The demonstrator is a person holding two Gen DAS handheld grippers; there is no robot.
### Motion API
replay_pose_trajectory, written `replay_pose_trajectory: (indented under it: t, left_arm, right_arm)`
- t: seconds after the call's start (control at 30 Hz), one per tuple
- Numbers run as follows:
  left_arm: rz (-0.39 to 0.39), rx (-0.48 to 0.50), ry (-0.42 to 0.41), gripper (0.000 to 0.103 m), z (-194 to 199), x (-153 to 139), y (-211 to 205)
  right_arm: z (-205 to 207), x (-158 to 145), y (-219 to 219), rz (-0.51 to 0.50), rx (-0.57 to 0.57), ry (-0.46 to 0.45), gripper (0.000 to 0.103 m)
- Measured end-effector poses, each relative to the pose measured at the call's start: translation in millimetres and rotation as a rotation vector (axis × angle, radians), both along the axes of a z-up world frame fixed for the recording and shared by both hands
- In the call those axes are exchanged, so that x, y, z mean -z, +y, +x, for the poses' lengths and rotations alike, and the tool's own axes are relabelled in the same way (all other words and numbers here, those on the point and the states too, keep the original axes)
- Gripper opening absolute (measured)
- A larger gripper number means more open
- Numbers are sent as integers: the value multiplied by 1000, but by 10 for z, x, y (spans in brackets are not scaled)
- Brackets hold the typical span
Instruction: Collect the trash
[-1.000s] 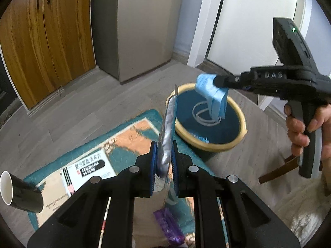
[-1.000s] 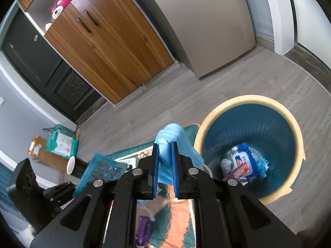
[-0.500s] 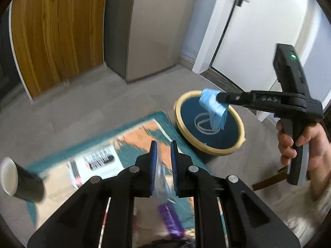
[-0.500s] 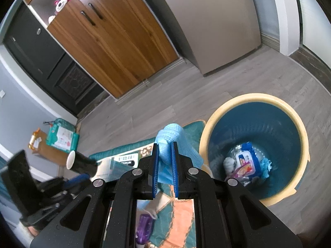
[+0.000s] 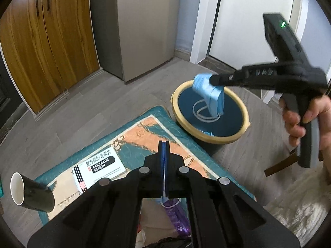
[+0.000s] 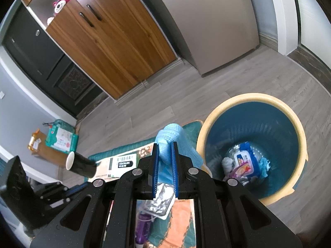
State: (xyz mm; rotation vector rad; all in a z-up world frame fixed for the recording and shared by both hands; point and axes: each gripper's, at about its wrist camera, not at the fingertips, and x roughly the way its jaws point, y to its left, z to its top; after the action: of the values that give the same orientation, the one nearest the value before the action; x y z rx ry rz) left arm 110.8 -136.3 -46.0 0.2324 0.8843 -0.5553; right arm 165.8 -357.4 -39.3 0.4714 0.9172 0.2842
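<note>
My left gripper (image 5: 164, 144) hangs low over the mat, its jaws closing pad to pad with nothing gripped between them. A silver foil packet (image 6: 159, 202) lies on the mat beneath, next to a purple wrapper (image 5: 178, 221). My right gripper (image 6: 164, 159) is shut on a blue face mask (image 5: 209, 95), which dangles with its white ear loops over the near side of the bin (image 5: 209, 140). The bin is dark blue with a yellow rim (image 6: 258, 97) and holds several wrappers (image 6: 244, 165). A person's hand (image 5: 300, 119) grips the right gripper's handle.
A teal and orange mat (image 5: 144, 128) lies on the grey wood floor, bearing a white medicine box (image 5: 99, 165) and a black paper cup (image 5: 31, 194) on its side. A wooden cabinet (image 5: 51, 41) and a grey appliance (image 5: 144, 24) stand behind. A wipes pack (image 6: 60, 138) lies far left.
The silver foil packet has left the left gripper's jaws and now lies on the mat; those jaws have closed together. The right gripper has kept still with the mask.
</note>
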Motion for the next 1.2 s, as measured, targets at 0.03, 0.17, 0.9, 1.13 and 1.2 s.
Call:
replay_pose_trajectory:
  t: [0.03,0.17,0.9,1.13,1.2]
  left_arm:
    - [9,0,5,0,3,53,-19]
    - [50,10,45,2,36,333,-106]
    - [226,-19,213,42,251,1455,-432]
    - [160,18,116,9,217,1078,-471]
    - [154,46,107,9,175,983,-505]
  right_arm:
    - [-3,-1,-9,2,1,0,13]
    - [-7,-13,-26,0,6,-4,13]
    - [37,56,-61,3,16,15,13]
    - [26,55,-169,21,33,4,13]
    - [26,56,-180,28,35,5,13]
